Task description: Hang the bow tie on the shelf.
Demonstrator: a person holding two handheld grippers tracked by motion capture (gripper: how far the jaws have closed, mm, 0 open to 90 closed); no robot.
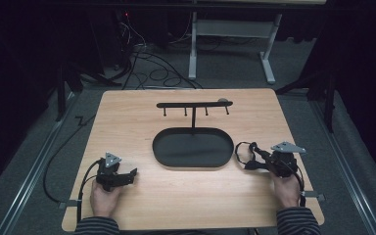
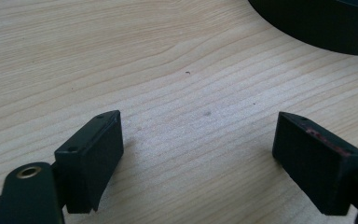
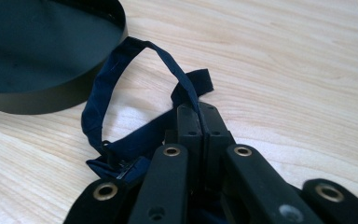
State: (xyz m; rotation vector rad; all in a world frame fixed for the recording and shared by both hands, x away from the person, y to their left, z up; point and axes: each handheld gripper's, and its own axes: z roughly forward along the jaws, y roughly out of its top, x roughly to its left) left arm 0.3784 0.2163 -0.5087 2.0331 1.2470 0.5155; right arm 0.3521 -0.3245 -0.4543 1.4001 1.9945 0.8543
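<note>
Tabletop (image 1: 142, 196): pale wood with visible grain, a rectangle with rounded corners, standing on a grey floor.
Tray (image 1: 171, 152): black, oval, shallow-walled, lying at the middle of the tabletop; its wall shows as a dark curve in both gripper views.
Rack: a thin black post (image 1: 193, 119) rises from the far edge of the tray and carries a horizontal black bar (image 1: 194, 104) with four short pegs hanging below it.
Floor (image 1: 225, 68): grey, beyond the far edge of the tabletop.
Cables (image 1: 147, 68): black, tangled on the floor at the far left.
White frame (image 1: 269, 58): legs of another table, far right of centre.
</note>
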